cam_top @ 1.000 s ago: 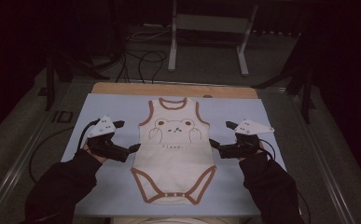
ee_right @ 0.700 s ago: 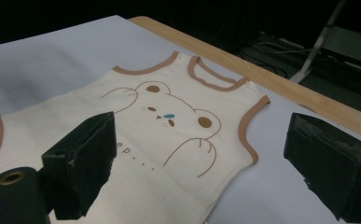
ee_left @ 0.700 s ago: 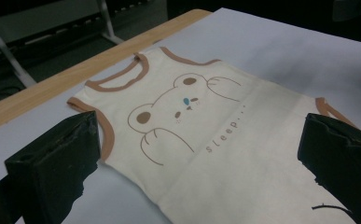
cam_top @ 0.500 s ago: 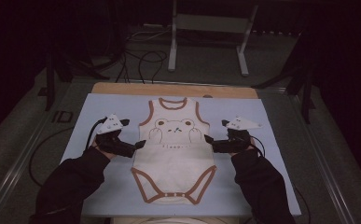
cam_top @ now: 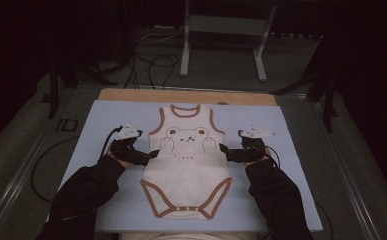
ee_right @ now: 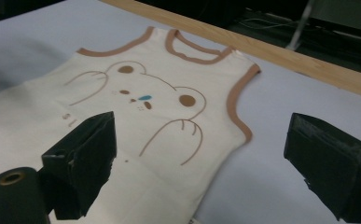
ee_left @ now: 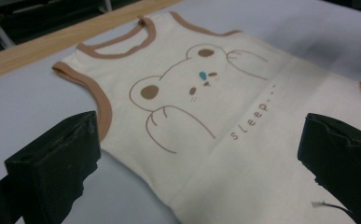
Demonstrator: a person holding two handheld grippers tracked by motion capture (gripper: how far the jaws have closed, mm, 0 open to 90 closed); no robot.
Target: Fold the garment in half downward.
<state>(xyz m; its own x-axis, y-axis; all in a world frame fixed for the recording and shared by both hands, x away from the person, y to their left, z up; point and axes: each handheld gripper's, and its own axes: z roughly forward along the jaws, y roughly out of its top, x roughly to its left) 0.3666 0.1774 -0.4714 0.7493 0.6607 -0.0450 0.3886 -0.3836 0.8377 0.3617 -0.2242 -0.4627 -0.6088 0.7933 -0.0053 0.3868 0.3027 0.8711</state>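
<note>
A cream sleeveless baby bodysuit (cam_top: pixel 186 165) with brown trim and a bear print lies flat, neck away from me, on a light blue mat (cam_top: pixel 96 120). My left gripper (cam_top: pixel 150 155) is at the garment's left side, level with the waist, its jaws open and pointing at the edge. My right gripper (cam_top: pixel 225 150) mirrors it at the right side, also open. In the left gripper view the bodysuit (ee_left: pixel 206 107) spreads between the wide-apart jaws of that gripper (ee_left: pixel 199 140). In the right gripper view the bodysuit's (ee_right: pixel 169 88) armhole side lies between the spread jaws of that gripper (ee_right: pixel 201 135).
The mat covers a wooden table whose bare far edge (cam_top: pixel 181 95) shows behind the garment. Beyond it on the dark floor stand a metal frame (cam_top: pixel 221 25) and loose cables (cam_top: pixel 146 55). Blue mat lies open on both outer sides of the grippers.
Both grippers have slid inward from the outer mat towards the bodysuit's sides, and now their tips reach its edges. The garment has not moved.
</note>
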